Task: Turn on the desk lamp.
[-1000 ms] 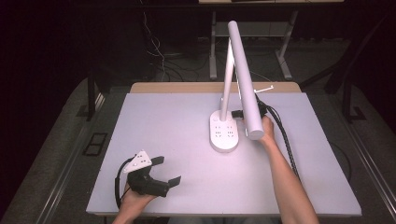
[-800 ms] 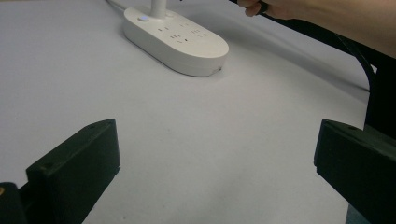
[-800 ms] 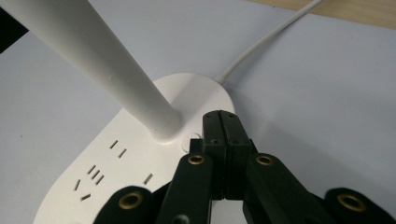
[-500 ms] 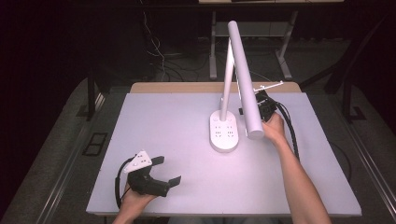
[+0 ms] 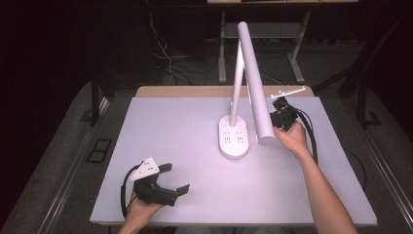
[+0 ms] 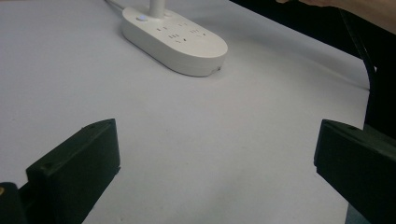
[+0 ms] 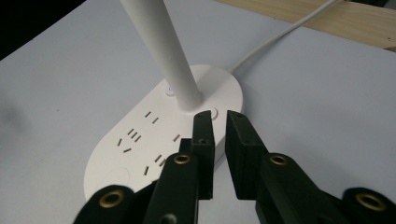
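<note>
A white desk lamp stands on the table, its oval base (image 5: 234, 141) set with sockets and buttons. A thin stem (image 5: 237, 83) rises from the base, and a long tube head (image 5: 255, 83) slants toward the near right. My right gripper (image 5: 281, 114) hangs just right of the head's lower end. In the right gripper view its jaws (image 7: 219, 116) point down at the base (image 7: 154, 144) beside the stem (image 7: 161, 51). They have just been opening and stand a narrow gap apart, with nothing between them. My left gripper (image 5: 176, 178) rests wide open at the near left, aimed at the base (image 6: 175, 35).
The lamp's white cable (image 7: 280, 35) runs off the base toward the wooden strip (image 5: 195, 91) at the table's far edge. The white table top (image 5: 170, 126) is bare between the left gripper and the lamp. Dark floor and table legs lie beyond.
My right hand has lifted its gripper away from the lamp base, up and a little to the right. Its jaws have parted slightly. The left gripper has stayed put.
</note>
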A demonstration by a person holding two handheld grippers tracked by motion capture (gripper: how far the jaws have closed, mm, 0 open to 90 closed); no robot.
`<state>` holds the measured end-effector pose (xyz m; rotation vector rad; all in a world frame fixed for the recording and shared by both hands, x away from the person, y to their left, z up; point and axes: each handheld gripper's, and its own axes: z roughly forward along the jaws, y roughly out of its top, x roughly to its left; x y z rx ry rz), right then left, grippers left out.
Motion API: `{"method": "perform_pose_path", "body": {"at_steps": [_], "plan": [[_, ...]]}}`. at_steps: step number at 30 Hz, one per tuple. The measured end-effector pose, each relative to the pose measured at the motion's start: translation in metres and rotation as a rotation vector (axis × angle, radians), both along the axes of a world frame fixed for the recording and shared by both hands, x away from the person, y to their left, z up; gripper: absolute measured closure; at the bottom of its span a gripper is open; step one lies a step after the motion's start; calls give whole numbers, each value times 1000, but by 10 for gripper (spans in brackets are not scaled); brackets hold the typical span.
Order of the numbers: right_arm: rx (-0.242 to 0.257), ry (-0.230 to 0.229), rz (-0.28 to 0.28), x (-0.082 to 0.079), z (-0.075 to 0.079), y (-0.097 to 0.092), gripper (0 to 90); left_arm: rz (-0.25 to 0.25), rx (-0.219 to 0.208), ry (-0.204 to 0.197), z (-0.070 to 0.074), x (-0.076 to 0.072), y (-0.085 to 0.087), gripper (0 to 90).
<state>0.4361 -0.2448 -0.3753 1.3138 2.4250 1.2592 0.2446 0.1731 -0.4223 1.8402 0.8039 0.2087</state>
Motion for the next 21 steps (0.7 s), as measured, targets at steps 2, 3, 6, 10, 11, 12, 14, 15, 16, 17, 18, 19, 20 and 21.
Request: {"method": "perform_pose_path", "body": {"at_steps": [2, 3, 6, 10, 11, 12, 14, 15, 16, 17, 18, 19, 20, 21], "plan": [[7, 0, 3, -6, 1, -3, 781, 0, 0, 0, 0, 0, 0, 0], [9, -3, 2, -8, 2, -4, 766, 0, -1, -1, 0, 0, 0, 0], [4, -3, 0, -17, 3, -6, 714, 0, 0, -1, 0, 0, -1, 0], [18, -11, -7, -30, 6, -10, 562, -2, -1, 0, 0, 0, -2, 0], [15, -7, -7, -32, 7, -10, 494, -2, 2, 0, 0, 0, -2, 0], [15, -7, -7, -32, 7, -10, 494, -3, 4, 1, 0, 0, -2, 0], [13, -7, -21, -38, 9, -12, 376, -2, 6, 1, 0, 0, -2, 0], [11, -10, -23, -41, 10, -13, 296, -2, 8, 1, 0, 0, -2, 0], [19, -12, -38, -47, 11, -16, 148, -2, 8, 0, 0, 0, -2, 0], [23, -16, -36, -51, 11, -17, 108, -2, 7, 0, 0, 0, -3, 0], [23, -16, -36, -51, 11, -17, 108, -2, 7, 0, 0, 0, -3, 0], [33, -25, -28, -58, 11, -21, 26, -1, 4, -1, 0, 0, -3, 0], [30, -28, -26, -62, 11, -22, 4, -1, 4, -1, 0, 0, -3, 0], [30, -28, -26, -62, 11, -22, 4, -1, 4, 0, 0, 0, -3, 0]]}}
